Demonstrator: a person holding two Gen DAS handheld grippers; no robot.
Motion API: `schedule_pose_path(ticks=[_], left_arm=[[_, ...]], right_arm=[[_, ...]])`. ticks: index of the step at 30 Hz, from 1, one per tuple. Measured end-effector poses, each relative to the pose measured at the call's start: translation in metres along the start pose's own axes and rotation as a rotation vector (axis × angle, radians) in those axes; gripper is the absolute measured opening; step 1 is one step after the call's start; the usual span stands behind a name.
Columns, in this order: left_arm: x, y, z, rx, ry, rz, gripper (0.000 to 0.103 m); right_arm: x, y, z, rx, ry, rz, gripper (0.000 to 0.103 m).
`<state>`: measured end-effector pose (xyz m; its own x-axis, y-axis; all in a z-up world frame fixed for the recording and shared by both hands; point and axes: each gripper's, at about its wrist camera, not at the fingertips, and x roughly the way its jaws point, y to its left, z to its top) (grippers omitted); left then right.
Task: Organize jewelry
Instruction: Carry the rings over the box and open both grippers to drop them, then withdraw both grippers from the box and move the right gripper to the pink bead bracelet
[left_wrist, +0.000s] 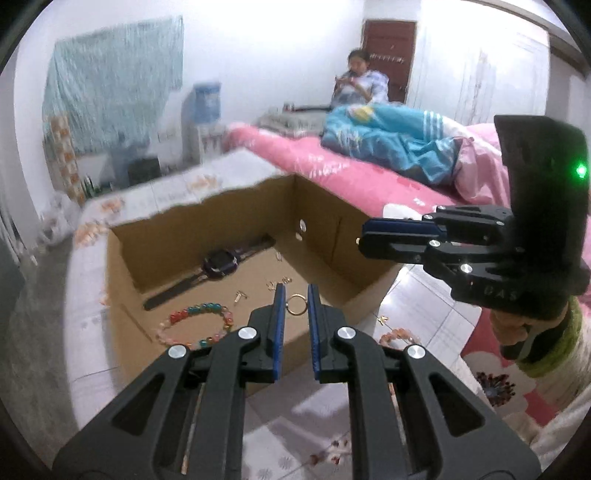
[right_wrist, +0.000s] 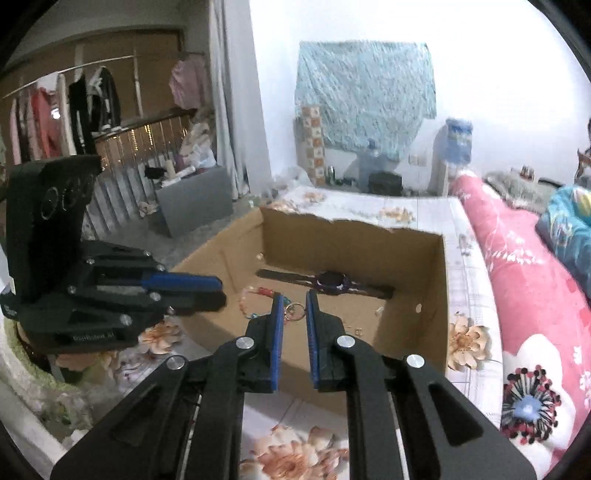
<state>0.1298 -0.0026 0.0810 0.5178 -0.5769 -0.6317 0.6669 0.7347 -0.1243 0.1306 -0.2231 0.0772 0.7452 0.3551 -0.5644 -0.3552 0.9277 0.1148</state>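
An open cardboard box (left_wrist: 236, 218) (right_wrist: 351, 240) stands on a floral-clothed table. On its floor lie a dark watch (left_wrist: 218, 264) (right_wrist: 332, 282), a coloured bead bracelet (left_wrist: 199, 310) (right_wrist: 255, 295), a gold ring (left_wrist: 296, 305) (right_wrist: 295, 310) and small gold earrings (left_wrist: 239, 295). A second bead bracelet (left_wrist: 397, 336) and a small gold piece (left_wrist: 382, 319) lie on the table outside the box. My left gripper (left_wrist: 296, 291) (right_wrist: 223, 291) hovers above the box's near edge, shut and empty. My right gripper (right_wrist: 294, 295) (left_wrist: 362, 238) hovers beside it, also shut with nothing held.
A bed with a pink quilt (left_wrist: 369, 173) runs along the table's right side. A person (left_wrist: 360, 81) sits at its far end. A water dispenser (left_wrist: 207, 107) stands by the back wall, and a clothes rack (right_wrist: 74, 103) is off to the left.
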Motion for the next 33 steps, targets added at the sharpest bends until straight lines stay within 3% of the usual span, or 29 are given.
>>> schedule_pose_path(ticks=[6, 11, 12, 15, 23, 33], left_arm=[[0.06, 0.012, 0.01, -0.052, 0.122, -0.026, 0.011], [0.08, 0.021, 0.008, -0.095, 0.173, -0.041, 0.014], [0.083, 0.024, 0.008, -0.113, 0.179, -0.045, 0.016], [0.082, 0.031, 0.008, -0.151, 0.17, -0.061, 0.021], [0.065, 0.041, 0.011, -0.193, 0.121, -0.076, 0.023], [0.007, 0.034, 0.0, -0.171, -0.002, -0.042, 0.023]], right_arm=[[0.047, -0.033, 0.003, 0.077, 0.117, 0.007, 0.013], [0.055, -0.044, 0.001, 0.11, 0.122, 0.031, 0.015], [0.054, -0.047, 0.001, 0.116, 0.118, 0.032, 0.02], [0.048, -0.055, 0.003, 0.129, 0.092, 0.026, 0.027], [0.02, -0.068, 0.011, 0.165, 0.018, 0.016, 0.03], [-0.033, -0.07, 0.002, 0.209, -0.093, 0.009, 0.035]])
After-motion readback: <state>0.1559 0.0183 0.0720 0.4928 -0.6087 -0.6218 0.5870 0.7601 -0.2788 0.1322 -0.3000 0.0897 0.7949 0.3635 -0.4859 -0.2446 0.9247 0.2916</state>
